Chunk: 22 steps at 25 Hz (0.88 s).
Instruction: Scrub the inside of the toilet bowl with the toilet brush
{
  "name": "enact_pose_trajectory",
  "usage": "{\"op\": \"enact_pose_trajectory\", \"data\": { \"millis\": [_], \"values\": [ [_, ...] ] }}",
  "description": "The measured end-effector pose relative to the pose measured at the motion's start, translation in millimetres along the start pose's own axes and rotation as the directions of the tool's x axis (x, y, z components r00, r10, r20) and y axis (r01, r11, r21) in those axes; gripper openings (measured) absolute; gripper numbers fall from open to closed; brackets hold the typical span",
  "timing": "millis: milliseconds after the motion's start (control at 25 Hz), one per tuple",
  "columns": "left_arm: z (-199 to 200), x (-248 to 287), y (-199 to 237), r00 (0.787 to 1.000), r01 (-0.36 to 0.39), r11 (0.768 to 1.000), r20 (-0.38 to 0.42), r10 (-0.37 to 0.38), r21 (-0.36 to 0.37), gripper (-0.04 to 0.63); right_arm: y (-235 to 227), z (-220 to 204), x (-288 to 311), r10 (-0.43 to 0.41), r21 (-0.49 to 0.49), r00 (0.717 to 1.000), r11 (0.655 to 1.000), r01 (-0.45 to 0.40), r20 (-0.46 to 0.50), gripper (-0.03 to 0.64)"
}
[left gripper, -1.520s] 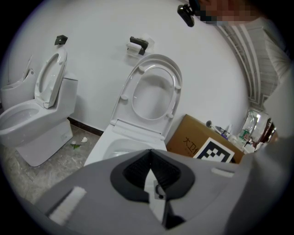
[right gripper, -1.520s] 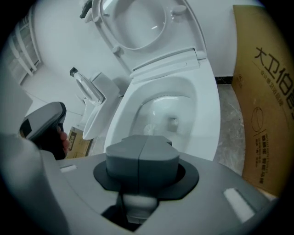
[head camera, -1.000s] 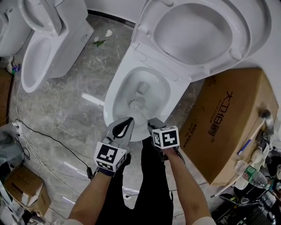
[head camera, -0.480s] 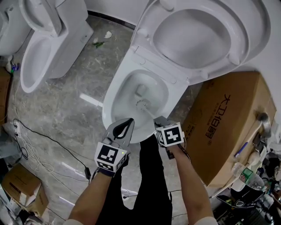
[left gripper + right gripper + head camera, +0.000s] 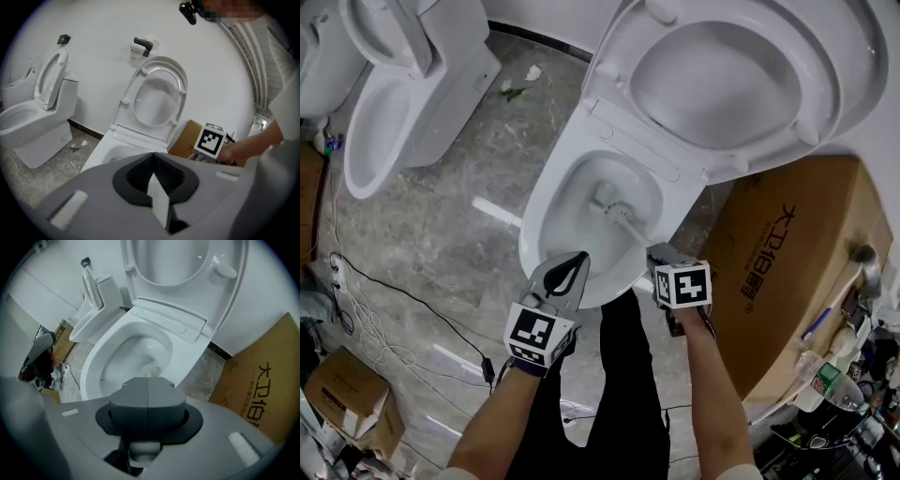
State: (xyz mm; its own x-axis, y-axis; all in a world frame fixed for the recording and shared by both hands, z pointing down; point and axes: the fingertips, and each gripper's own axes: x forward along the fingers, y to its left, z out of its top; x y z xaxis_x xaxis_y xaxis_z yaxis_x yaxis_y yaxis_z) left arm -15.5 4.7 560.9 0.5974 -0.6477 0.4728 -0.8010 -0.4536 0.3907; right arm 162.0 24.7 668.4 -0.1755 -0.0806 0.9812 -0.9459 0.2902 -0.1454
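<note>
The white toilet bowl (image 5: 551,220) stands open below me, its seat and lid (image 5: 731,66) tipped up against the wall. The toilet brush head (image 5: 605,199) is down in the bowl near the drain, and its white handle slants back to my right gripper (image 5: 663,259), which is shut on it just past the bowl's near right rim. In the right gripper view the brush head (image 5: 151,367) shows beyond the shut right gripper (image 5: 148,397). My left gripper (image 5: 569,270) hovers at the near rim, shut and holding nothing. From the left gripper (image 5: 154,174) I see the bowl's rim (image 5: 110,151).
A second toilet (image 5: 384,112) stands at the left. A large cardboard box (image 5: 787,272) crowds the bowl's right side, with bottles and clutter (image 5: 853,384) beyond. Cables (image 5: 356,300) and a small carton (image 5: 342,398) lie on the marble floor at left. Scraps (image 5: 520,80) lie near the wall.
My right gripper has shifted to the right, and the brush head has slid from the bowl's near side toward its far side. The left gripper has stayed put.
</note>
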Motion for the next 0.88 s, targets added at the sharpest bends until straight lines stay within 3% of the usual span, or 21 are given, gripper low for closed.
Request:
{"op": "enact_pose_trajectory", "data": {
  "millis": [240, 480, 680, 880],
  "values": [
    [0, 6, 0, 1.000, -0.001, 1.000, -0.005, 0.001, 0.003, 0.006, -11, 9, -3, -0.016, 0.044, 0.999, 0.999, 0.014, 0.048, 0.164],
    [2, 13, -2, 1.000, 0.006, 1.000, -0.005, -0.006, 0.007, 0.006, -20, 20, -4, -0.038, 0.177, 0.990, 0.984, 0.014, 0.138, 0.164],
    [-2, 16, 2, 1.000, 0.003, 1.000, -0.018, -0.003, 0.013, 0.006, -21, 34, 5, -0.033, 0.302, 0.972, 0.952, -0.040, 0.233, 0.164],
    [-5, 15, 15, 0.999, -0.016, 1.000, -0.030, 0.017, 0.012, 0.006, -23, 52, 7, -0.024, 0.421, 0.936, 0.897, -0.135, 0.352, 0.164]
  ]
}}
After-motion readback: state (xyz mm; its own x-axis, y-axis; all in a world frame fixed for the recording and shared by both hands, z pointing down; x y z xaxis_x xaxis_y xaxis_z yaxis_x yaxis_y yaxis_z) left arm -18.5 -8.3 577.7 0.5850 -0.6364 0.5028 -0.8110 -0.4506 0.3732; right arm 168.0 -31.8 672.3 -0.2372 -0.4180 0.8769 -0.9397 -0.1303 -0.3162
